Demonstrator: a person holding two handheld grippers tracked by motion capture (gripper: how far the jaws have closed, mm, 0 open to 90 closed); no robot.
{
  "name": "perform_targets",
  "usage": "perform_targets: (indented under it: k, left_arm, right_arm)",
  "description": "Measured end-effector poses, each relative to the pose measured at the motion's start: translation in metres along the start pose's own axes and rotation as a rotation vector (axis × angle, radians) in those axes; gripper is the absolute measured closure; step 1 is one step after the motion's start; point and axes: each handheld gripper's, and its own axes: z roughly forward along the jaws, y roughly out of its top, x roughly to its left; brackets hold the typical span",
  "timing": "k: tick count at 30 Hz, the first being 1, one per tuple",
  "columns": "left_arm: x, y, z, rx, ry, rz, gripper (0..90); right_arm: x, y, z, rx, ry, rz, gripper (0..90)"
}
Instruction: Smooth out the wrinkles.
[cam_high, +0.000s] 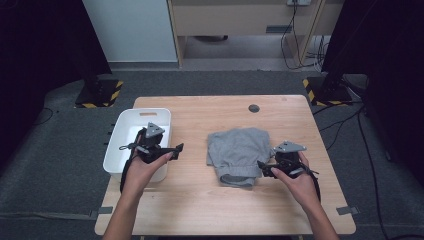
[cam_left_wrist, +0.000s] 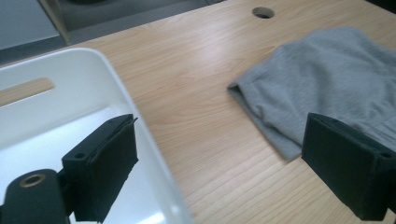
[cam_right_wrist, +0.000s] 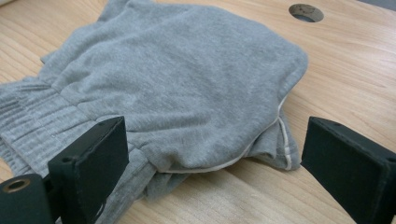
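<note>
While the folded grey garment (cam_high: 239, 155) lies on the worktop (cam_high: 200, 200) toward its right half, apart from every edge, the right tongs (cam_high: 262, 168) rest level at its near right border with jaws spread wide and nothing between them; in the right gripper view the ribbed waistband (cam_right_wrist: 32, 126) sits just ahead of the left jaw. The left tongs (cam_high: 176, 150) hang above the right rim of the white bin (cam_high: 117, 135), which stands at the left edge of the worktop, and point across the bare wood toward the cloth; their jaws likewise stand wide apart and empty. A round cable hole (cam_high: 254, 108) marks the far side of the worktop. The step in hand appears to be the approach for a two-handed pick-up of the garment, probably for transfer into the bin. The next move likely calls for the left tongs to reach the cloth's left border, and for each pair to close on a full thickness of folded fabric so the bundle lifts without unfolding
</note>
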Motion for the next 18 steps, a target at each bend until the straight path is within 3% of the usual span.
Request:
perform_targets:
  k: [8, 18]
  left_arm:
    - [0.033, -0.005, -0.021, -0.023, 0.061, -0.054, 10.3]
    - [0.065, -0.016, -0.029, -0.016, 0.107, -0.111, 10.2]
  right_arm:
    - [-0.003, 0.0, -0.004, -0.006, -0.008, 0.004, 8.0]
    - [0.0, -0.001, -0.002, 0.001, -0.011, 0.001, 7.9]
